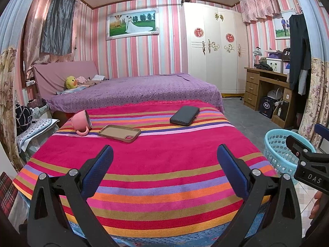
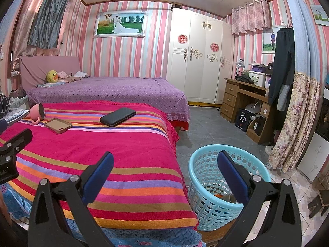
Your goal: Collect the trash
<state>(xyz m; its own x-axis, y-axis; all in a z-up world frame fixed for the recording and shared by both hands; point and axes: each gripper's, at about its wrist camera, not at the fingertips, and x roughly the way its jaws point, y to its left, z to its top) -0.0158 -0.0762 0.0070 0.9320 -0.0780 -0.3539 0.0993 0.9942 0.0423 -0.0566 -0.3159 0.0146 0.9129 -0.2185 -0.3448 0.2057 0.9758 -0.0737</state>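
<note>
A light blue plastic basket [image 2: 207,177] stands on the floor at the right of the striped bed [image 2: 102,154]; some scraps lie at its bottom. My right gripper [image 2: 165,161] hangs open over the bed's corner and the basket's near rim, holding nothing. My left gripper [image 1: 164,154] is open above the striped blanket [image 1: 144,164], nothing between its blue pads. The basket [image 1: 281,154] shows at the right edge of the left wrist view, partly behind the right gripper's body. On the blanket lie a tipped pink mug [image 1: 81,121], a tan phone case [image 1: 119,132] and a black wallet [image 1: 185,115].
A purple bed [image 2: 115,90] stands behind the striped one. A white wardrobe [image 2: 199,61] and a wooden desk [image 2: 242,100] line the right wall, with grey floor [image 2: 216,123] between. Flowered curtains [image 2: 296,123] hang at the right. A cluttered nightstand [image 1: 35,125] sits at the left.
</note>
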